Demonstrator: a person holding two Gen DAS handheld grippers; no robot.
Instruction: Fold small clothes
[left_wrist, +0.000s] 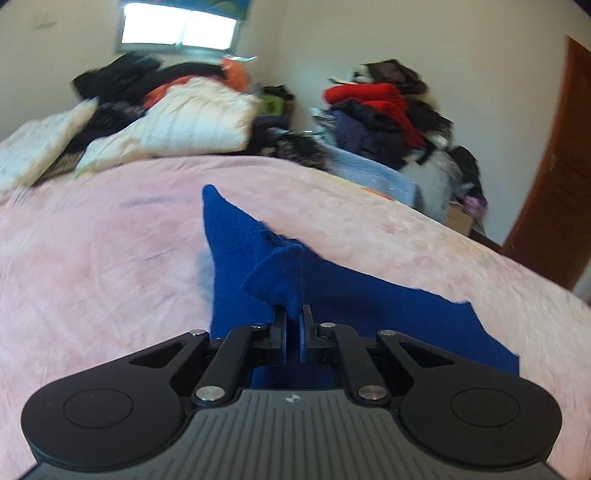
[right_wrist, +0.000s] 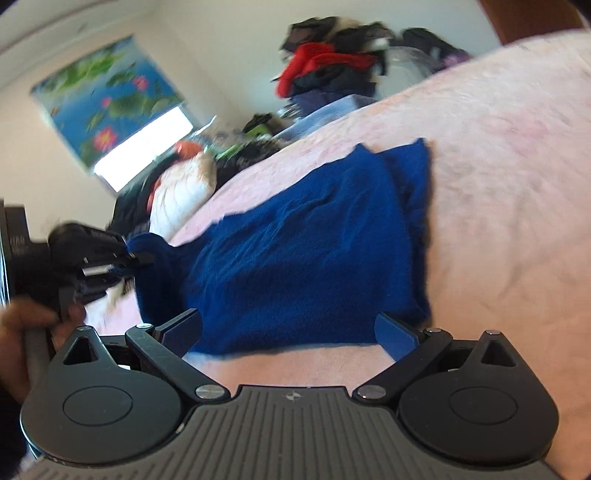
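Observation:
A dark blue fleece garment (left_wrist: 243, 240) lies on the pink bedspread (left_wrist: 92, 258). My left gripper (left_wrist: 293, 317) is shut on a bunched edge of it and holds that edge lifted above the bed. In the right wrist view the same blue garment (right_wrist: 303, 251) lies spread across the bed, with the left gripper (right_wrist: 136, 260) pinching its left corner. My right gripper (right_wrist: 291, 328) is open and empty, its fingers wide apart just above the garment's near edge.
Cream pillows and dark clothes (left_wrist: 166, 118) are piled at the head of the bed. A heap of red and dark clothes (left_wrist: 384, 110) stands beside the bed. A brown door (left_wrist: 554, 177) is at the right. A window (left_wrist: 177, 29) is behind.

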